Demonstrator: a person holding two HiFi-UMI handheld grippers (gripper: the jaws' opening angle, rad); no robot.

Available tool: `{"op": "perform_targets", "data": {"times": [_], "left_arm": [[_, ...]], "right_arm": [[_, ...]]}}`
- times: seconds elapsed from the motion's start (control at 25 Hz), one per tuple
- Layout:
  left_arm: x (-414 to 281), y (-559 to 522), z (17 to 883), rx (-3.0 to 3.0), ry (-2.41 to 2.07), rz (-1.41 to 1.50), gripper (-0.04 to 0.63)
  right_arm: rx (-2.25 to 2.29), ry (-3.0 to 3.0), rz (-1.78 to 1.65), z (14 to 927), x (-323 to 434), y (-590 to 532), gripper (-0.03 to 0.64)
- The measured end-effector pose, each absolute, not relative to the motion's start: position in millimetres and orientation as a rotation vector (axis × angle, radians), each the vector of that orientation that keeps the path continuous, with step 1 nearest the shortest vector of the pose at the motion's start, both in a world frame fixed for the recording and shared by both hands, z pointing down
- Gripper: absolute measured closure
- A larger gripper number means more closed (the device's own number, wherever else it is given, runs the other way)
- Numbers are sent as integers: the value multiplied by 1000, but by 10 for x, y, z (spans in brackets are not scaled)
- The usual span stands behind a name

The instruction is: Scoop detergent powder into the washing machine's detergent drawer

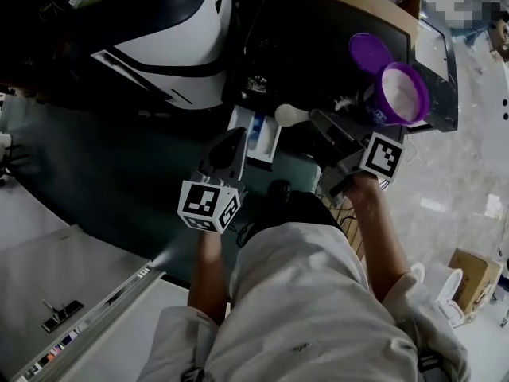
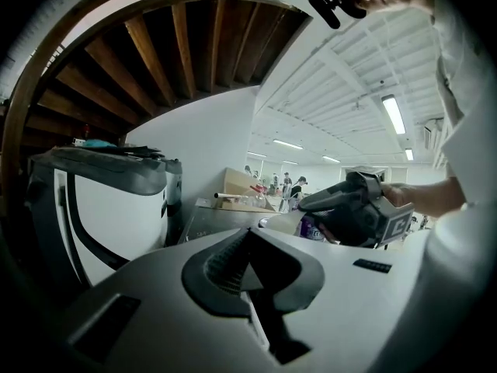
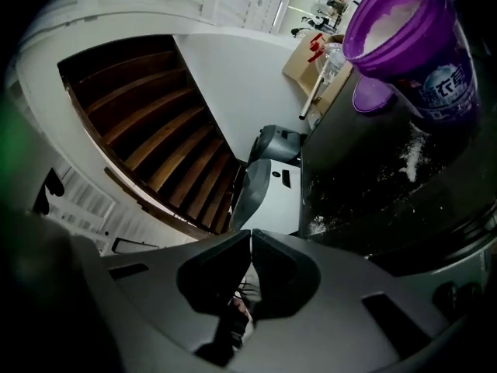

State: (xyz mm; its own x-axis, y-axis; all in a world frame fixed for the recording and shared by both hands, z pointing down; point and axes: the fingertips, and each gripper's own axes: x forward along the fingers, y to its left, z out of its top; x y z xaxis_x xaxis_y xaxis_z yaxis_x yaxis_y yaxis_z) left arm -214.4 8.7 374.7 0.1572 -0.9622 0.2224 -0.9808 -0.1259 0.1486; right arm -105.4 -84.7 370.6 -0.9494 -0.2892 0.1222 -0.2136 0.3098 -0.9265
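Currently the right gripper (image 1: 316,120) has its jaws pressed together on the handle of a white scoop (image 1: 289,114), which is just beside the right edge of the open detergent drawer (image 1: 256,140). The left gripper (image 1: 236,136) is at the drawer's left edge, with its jaws closed on nothing. The open purple powder tub (image 1: 403,94) stands to the right on the washing machine top (image 1: 318,50), with its lid (image 1: 368,52) beside it.
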Motion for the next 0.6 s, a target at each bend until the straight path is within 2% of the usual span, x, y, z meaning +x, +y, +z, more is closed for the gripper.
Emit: {"op": "perform_targets", "data": {"times": [0.6], "left_arm": [[-2162, 316, 4092, 2064, -1917, 132, 575]], "right_arm": [[-470, 2677, -1729, 4337, -1197, -669, 606]]}}
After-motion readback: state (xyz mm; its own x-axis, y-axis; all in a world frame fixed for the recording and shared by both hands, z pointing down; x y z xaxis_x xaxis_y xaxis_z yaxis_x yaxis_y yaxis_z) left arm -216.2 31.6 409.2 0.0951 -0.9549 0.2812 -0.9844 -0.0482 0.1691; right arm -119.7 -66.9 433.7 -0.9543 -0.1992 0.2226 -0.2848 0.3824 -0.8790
